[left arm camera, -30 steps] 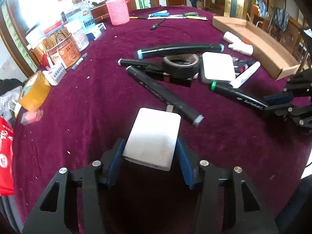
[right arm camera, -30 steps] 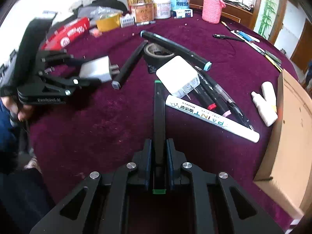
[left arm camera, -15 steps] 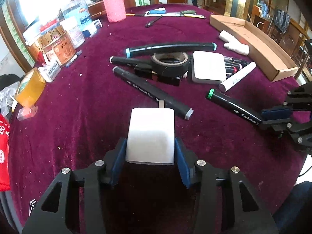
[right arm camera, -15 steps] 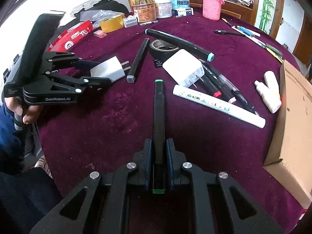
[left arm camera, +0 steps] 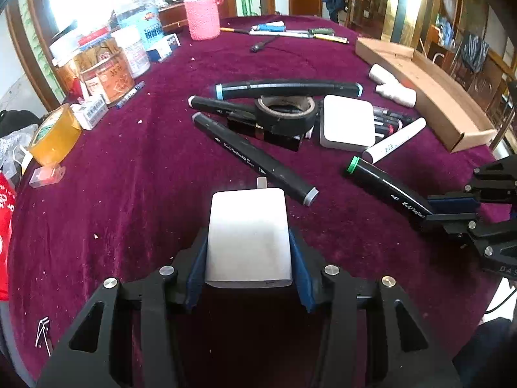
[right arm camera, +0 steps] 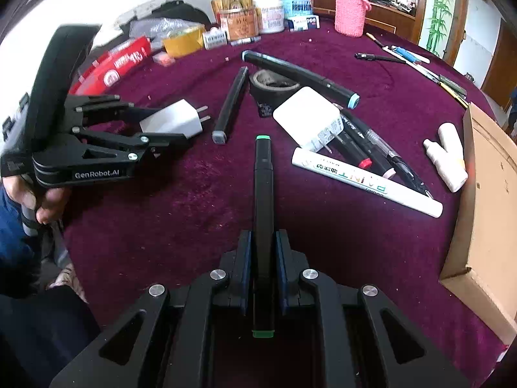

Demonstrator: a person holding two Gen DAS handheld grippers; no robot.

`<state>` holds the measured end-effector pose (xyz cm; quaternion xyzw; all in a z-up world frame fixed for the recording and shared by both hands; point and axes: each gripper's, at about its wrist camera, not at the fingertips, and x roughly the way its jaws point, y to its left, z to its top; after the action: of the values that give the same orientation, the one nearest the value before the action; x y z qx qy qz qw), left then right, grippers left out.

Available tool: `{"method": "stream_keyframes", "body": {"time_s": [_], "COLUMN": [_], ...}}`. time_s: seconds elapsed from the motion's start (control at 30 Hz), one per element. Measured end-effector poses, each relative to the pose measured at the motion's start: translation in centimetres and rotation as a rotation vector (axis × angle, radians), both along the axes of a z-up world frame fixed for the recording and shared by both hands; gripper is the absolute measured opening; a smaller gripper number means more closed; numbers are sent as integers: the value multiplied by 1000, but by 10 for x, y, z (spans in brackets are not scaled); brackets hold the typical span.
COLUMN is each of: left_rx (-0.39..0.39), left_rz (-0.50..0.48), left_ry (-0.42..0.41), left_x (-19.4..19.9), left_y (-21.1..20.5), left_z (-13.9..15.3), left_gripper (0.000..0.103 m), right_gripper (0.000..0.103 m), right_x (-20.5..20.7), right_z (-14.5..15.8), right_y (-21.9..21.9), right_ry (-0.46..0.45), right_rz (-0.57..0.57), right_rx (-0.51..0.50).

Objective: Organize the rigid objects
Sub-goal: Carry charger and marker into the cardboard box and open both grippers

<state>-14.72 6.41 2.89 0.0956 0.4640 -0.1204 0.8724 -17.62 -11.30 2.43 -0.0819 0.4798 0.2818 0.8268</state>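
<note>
We hold two things off the counter (left arm camera: pixel 135 174). The left gripper (left arm camera: pixel 248 258) has jaws part open, clamped on the white charger (left arm camera: pixel 248 236), prongs fwd. The right gripper (right arm camera: pixel 262 258) has jaws nearly shut on the green-capped marker (right arm camera: pixel 263 194), gripped near its back end. Risks: the long marker pivots w/ any tilt; the smooth charger slips; either one clips the cardboard box (right arm camera: pixel 484 200) wall near the counter's right edge.

Pink knit-covered cup (left arm camera: pixel 202 16) at rear, jars (left arm camera: pixel 110 71) beside, yellow tape roll (left arm camera: pixel 55 134) nr edge
</note>
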Motion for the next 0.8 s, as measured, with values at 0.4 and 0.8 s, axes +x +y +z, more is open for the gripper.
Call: {"method": "stream_keyframes", "body": {"time_s": [0.4, 0.8], "left_rx": [-88, -184], "left_rz": [-13, -143], "left_ry": [-89, -52], "left_x": [-4, 29], "left_y": [-24, -118], "left_z": [41, 69], "left_gripper": [46, 45], "right_gripper": [13, 13], "right_x": [-7, 19], "right_z": [33, 48], "right_y": [-32, -131], "right_ry": [-73, -106], "right_rz": [-74, -358], "right_rx": [154, 283]}}
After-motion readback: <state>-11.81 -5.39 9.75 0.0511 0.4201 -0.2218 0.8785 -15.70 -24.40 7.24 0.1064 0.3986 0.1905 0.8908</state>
